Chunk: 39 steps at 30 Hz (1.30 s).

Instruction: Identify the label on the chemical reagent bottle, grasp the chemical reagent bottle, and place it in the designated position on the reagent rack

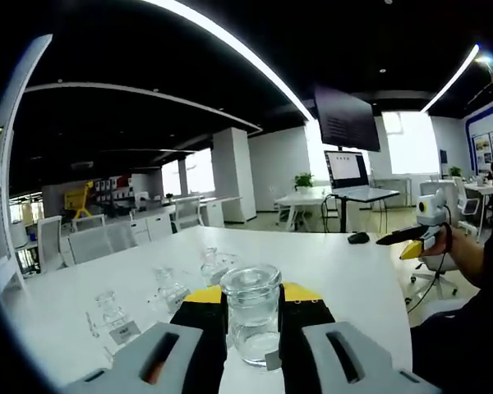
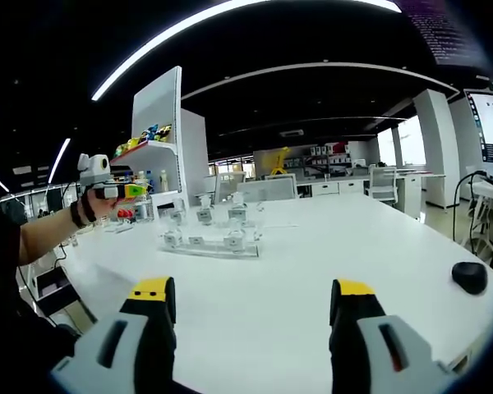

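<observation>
Holding a clear glass reagent bottle (image 1: 251, 316) with a glass stopper, the left gripper (image 1: 253, 324) has its 2 jaws pressed on the bottle's sides, lifted above the white table (image 1: 345, 271). I'd say the big risk is slip: smooth glass, a grip low on the body, so any tilt could let it slide or knock the stopper loose. Setting it down, it could also bump the other bottles (image 2: 205, 215) crowding the clear reagent rack (image 2: 209, 244).

The right gripper (image 2: 253, 308) is wide open and empty, hovering over bare table. Its view gives the rack straight on, mid-table, plus the left gripper out to the side by a white shelf (image 2: 156, 123). From the left gripper view, the rack sits just past the bottle, and the right gripper hangs far off near a computer mouse (image 1: 358, 238). No label is readable.
</observation>
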Each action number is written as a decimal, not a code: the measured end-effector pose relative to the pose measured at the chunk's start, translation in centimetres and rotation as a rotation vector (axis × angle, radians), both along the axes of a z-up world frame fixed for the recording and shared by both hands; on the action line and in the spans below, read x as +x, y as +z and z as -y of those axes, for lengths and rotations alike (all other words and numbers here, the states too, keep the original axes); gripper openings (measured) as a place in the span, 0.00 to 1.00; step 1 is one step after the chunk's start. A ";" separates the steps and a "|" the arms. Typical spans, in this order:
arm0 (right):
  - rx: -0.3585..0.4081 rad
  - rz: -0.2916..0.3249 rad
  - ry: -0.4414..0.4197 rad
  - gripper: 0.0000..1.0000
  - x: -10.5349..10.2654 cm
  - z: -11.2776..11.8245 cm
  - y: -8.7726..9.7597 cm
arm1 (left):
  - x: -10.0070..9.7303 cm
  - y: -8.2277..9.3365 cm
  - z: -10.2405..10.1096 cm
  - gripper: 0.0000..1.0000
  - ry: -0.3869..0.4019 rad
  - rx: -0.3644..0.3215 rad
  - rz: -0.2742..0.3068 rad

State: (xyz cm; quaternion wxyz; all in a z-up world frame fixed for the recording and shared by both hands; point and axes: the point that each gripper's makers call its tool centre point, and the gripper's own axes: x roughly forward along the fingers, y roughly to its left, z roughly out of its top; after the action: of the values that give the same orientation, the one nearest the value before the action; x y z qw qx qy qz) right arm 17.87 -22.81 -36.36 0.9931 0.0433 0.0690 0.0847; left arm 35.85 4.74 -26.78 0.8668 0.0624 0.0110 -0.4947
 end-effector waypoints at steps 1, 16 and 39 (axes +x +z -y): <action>-0.001 -0.001 0.001 0.73 0.0 0.0 0.0 | 0.1 0.0 0.0 0.23 0.000 0.000 0.000; 0.001 -0.004 0.000 0.73 0.0 0.1 -0.3 | 1.5 -0.1 -0.1 0.23 0.017 0.010 0.006; -0.006 -0.006 0.001 0.73 0.1 0.0 -0.1 | 2.7 1.7 0.4 0.23 0.007 0.021 0.034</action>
State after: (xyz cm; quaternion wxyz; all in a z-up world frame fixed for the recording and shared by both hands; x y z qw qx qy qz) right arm 17.94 -22.85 -36.47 0.9930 0.0404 0.0722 0.0849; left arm 38.58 4.34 -25.12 0.8680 0.0799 0.0015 -0.4902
